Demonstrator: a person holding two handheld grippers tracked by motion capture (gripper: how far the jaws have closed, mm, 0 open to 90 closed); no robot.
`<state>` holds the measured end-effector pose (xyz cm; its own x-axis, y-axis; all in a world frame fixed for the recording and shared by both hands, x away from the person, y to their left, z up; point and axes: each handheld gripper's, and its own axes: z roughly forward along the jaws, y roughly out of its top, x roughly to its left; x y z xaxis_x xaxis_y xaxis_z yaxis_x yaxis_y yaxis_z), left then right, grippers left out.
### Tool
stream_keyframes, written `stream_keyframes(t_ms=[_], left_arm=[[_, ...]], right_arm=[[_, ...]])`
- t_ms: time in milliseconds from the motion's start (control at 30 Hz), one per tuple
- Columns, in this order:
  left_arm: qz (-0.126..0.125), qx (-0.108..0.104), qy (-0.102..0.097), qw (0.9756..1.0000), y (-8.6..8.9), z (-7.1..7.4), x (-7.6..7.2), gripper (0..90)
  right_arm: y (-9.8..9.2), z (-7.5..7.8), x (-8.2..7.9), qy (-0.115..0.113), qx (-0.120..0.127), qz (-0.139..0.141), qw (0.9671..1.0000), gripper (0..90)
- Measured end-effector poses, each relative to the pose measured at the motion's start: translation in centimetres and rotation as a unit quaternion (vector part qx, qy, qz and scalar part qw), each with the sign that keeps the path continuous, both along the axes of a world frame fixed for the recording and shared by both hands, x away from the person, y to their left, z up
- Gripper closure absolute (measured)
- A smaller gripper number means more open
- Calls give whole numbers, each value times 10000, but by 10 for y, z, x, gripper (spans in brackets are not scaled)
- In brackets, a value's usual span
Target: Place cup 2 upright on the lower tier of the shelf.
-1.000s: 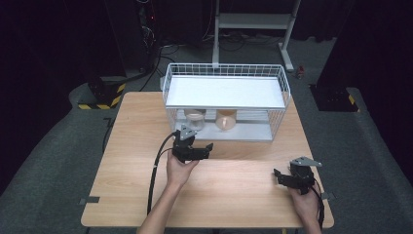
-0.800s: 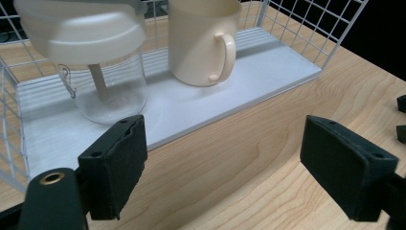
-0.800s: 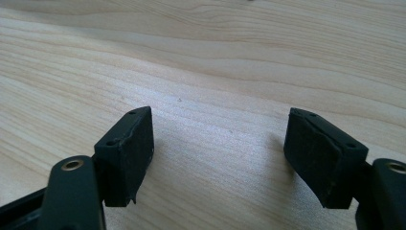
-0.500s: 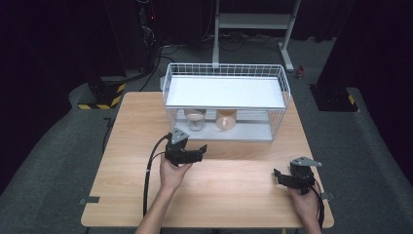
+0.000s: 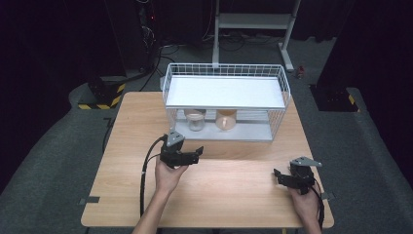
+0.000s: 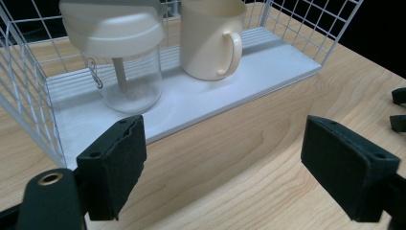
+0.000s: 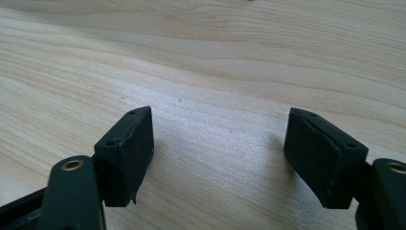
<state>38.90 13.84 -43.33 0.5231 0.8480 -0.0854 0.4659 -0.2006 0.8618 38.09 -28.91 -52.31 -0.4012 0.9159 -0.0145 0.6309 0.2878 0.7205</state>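
A lidded jar [image 6: 119, 57] and a mug [image 6: 210, 38] stand side by side inside the wire basket [image 5: 275, 105], jar left; the basket sits on the table [image 5: 234, 195] at its far edge.

Left tongs [image 5: 194, 156]: I see black jaws, a grey three-cornered plate on top.
Cable [image 5: 144, 168]: black, trailing from my left tongs.
Right tongs [image 5: 278, 175]: black, grey plate.
Pads [image 6: 119, 165]: matte black, screw holes; a brass eyelet behind.

A lidded clear jar [image 6: 119, 57] and cream mug [image 6: 210, 36] stand upright, side by side, on the wire rack's [image 5: 275, 105] lower shelf.
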Motion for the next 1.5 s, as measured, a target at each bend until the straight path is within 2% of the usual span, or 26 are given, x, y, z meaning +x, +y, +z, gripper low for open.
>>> stream_keyframes(t_ms=[500, 800, 1033, 1500], left_arm=[[159, -149, -39, 9998, 17, 0, -15, 162], [188, -158, -26, 9997, 22, -1, -21, 162], [286, -84, -79, 9995, 29, -1, -27, 162], [565, -150, 30, 9983, 50, -14, -41, 162]], right_arm=[[0, 0, 0, 0, 0, -3, 10000, 259], [0, 0, 0, -3, -4, 0, 10000, 259], [0, 0, 0, -2, -3, 0, 10000, 259], [0, 0, 0, -2, -2, 1, 10000, 259]])
